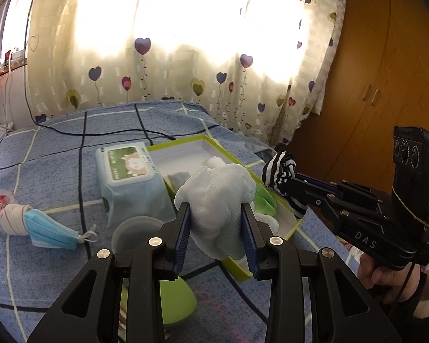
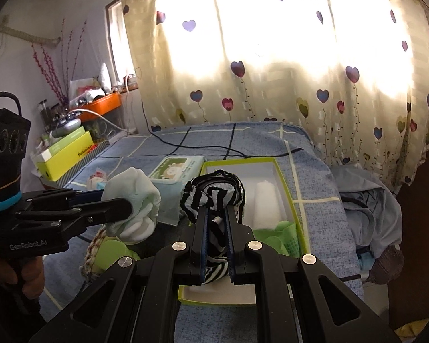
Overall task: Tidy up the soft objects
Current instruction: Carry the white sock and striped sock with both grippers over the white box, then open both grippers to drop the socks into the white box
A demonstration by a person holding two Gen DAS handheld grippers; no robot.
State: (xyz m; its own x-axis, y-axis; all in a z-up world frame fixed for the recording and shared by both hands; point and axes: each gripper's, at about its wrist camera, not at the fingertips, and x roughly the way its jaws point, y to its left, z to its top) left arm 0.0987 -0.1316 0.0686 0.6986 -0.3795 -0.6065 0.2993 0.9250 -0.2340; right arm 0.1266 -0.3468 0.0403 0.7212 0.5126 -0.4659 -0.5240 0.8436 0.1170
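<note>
My left gripper (image 1: 216,210) is shut on a rolled white sock bundle (image 1: 214,191), held above the near end of a green-rimmed white box (image 1: 186,148) on the blue bed cover. The same white sock bundle (image 2: 134,200) shows at the left of the right wrist view. My right gripper (image 2: 216,210) is shut on a black-and-white striped sock roll (image 2: 214,193), over the green-rimmed box (image 2: 240,163). In the left wrist view the striped sock roll (image 1: 280,171) hangs at the box's right rim. A white roll (image 2: 267,203) and green cloth (image 2: 283,234) lie inside the box.
A wet-wipes pack (image 1: 128,171) lies left of the box. A blue face mask bundle (image 1: 43,225) sits at the far left. A grey cup (image 1: 134,234) and green lid (image 1: 177,300) are near my left gripper. A black cable (image 1: 100,134) crosses the bed. Grey clothes (image 2: 369,211) are heaped at the right.
</note>
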